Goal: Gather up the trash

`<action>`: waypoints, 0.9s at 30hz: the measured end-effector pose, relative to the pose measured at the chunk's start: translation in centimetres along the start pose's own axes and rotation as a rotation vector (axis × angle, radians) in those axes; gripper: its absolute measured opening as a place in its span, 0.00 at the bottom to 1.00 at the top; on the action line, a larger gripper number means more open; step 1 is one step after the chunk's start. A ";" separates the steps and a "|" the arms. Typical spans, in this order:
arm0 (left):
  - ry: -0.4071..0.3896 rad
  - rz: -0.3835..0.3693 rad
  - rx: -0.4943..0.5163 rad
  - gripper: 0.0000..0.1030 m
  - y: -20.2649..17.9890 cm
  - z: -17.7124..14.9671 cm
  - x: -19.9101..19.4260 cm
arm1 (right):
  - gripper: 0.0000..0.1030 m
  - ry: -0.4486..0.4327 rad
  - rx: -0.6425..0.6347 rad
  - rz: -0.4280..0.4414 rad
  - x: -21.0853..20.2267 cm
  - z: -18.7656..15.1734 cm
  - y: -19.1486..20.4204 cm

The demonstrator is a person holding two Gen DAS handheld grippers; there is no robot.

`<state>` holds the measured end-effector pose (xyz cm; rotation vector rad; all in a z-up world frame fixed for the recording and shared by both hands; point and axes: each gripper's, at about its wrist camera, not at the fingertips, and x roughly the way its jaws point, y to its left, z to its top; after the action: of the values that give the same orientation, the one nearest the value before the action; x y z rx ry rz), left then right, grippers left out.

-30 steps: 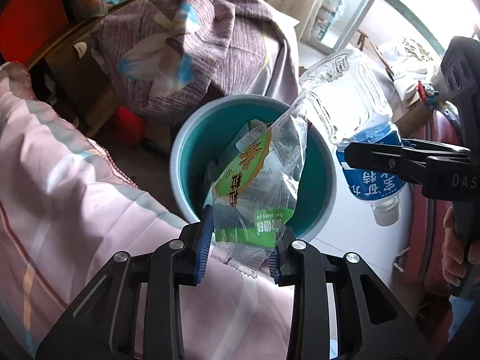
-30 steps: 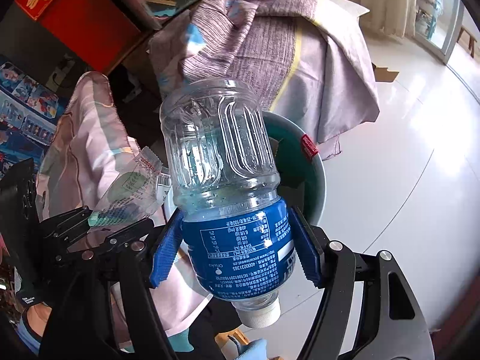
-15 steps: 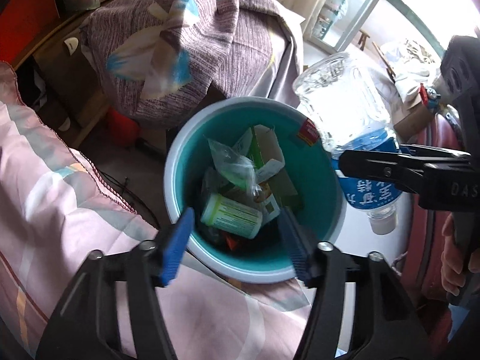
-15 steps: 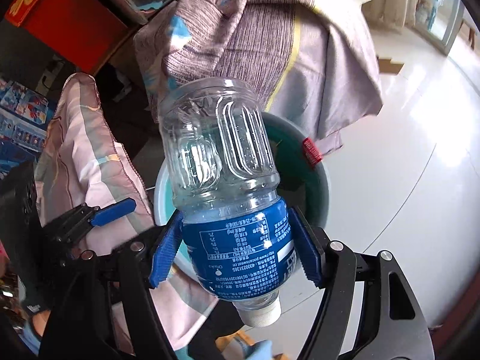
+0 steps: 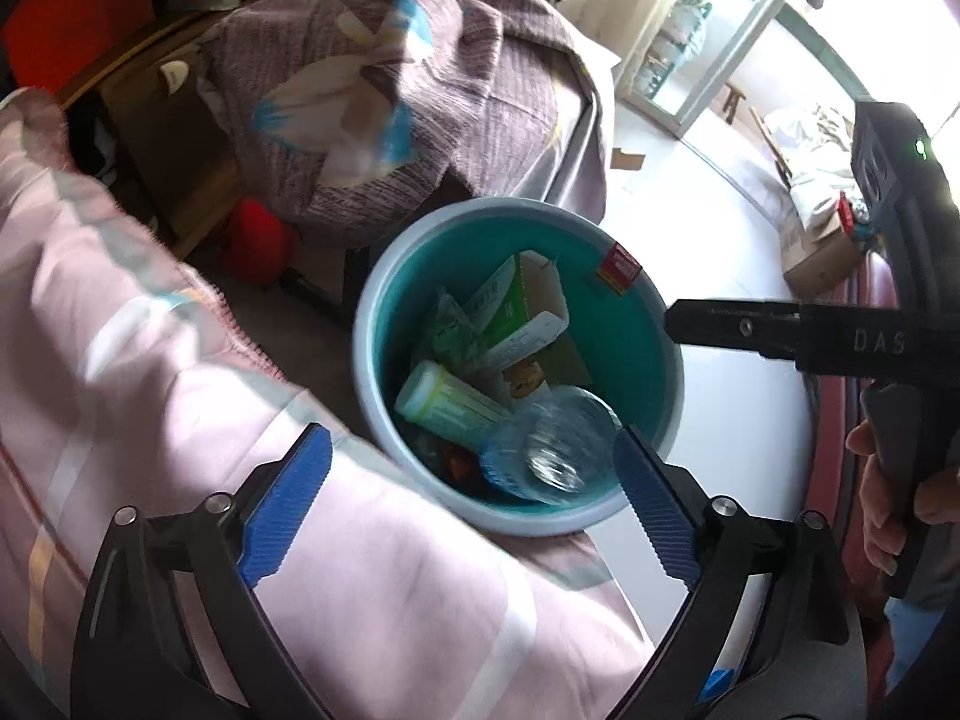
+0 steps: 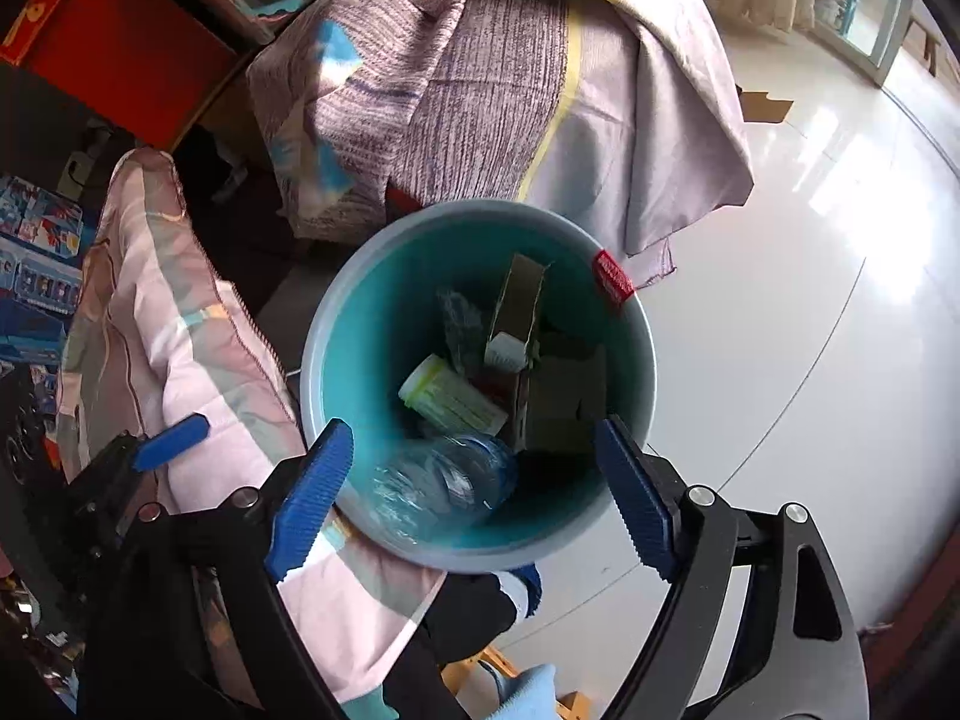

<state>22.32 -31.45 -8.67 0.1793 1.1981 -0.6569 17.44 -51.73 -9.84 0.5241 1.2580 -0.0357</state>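
A teal bin (image 5: 636, 324) with a pale rim stands on the floor; it also shows in the right wrist view (image 6: 360, 360). Inside lie a clear plastic bottle (image 5: 549, 444) with a blue label, a green-and-white tube (image 5: 447, 405), a clear wrapper (image 5: 450, 330) and a cardboard box (image 5: 528, 312). The bottle (image 6: 441, 480) is blurred at the near wall of the bin. My left gripper (image 5: 474, 504) is open and empty above the bin's near rim. My right gripper (image 6: 468, 498) is open and empty, right over the bin.
A pink quilt (image 5: 150, 390) lies at the left, touching the bin's near rim. A purple striped cloth (image 6: 480, 78) drapes over furniture behind the bin. White tiled floor (image 6: 810, 300) spreads to the right. A red object (image 5: 258, 240) sits under the furniture.
My left gripper opened and let the wrapper fall into the bin. Then my right gripper opened and the bottle dropped into the bin. Both grippers are now empty.
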 end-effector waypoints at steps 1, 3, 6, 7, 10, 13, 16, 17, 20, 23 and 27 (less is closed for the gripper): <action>-0.007 0.006 -0.009 0.93 0.2 -0.3 -0.5 | 0.83 -0.004 -0.005 -0.001 -0.3 -0.3 0.1; -0.017 0.013 -0.019 0.94 0.4 -0.8 -1.3 | 0.84 -0.023 -0.019 -0.004 -1.1 -1.1 0.6; -0.037 0.027 -0.037 0.94 0.8 -1.9 -3.0 | 0.88 -0.040 -0.054 -0.006 -2.1 -2.4 1.6; -0.043 0.029 -0.039 0.94 0.8 -2.2 -3.5 | 0.90 -0.043 -0.061 -0.009 -2.3 -2.6 1.9; -0.068 0.048 -0.051 0.94 1.0 -3.5 -5.4 | 0.91 -0.051 -0.093 -0.018 -3.2 -4.0 3.0; -0.093 0.058 -0.069 0.95 1.2 -4.4 -6.9 | 0.93 -0.048 -0.128 -0.018 -4.0 -5.5 4.4; -0.135 0.077 -0.092 0.96 1.5 -5.5 -8.9 | 0.93 -0.057 -0.147 -0.027 -5.0 -6.8 5.3; -0.146 0.083 -0.094 0.96 1.6 -5.8 -9.4 | 0.93 -0.063 -0.156 -0.031 -5.2 -7.0 5.5; -0.172 0.096 -0.096 0.96 1.6 -6.7 -10.9 | 0.93 -0.087 -0.189 -0.050 -6.3 -8.2 6.6; -0.193 0.113 -0.104 0.96 1.7 -7.4 -12.0 | 0.93 -0.116 -0.225 -0.067 -7.4 -9.2 7.6; -0.206 0.119 -0.124 0.96 2.2 -8.4 -13.2 | 0.93 -0.149 -0.255 -0.063 -8.7 -10.3 8.6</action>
<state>14.12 -20.88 -0.36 0.0761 1.0176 -0.4828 8.02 -42.32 -0.95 0.2569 1.1130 0.0317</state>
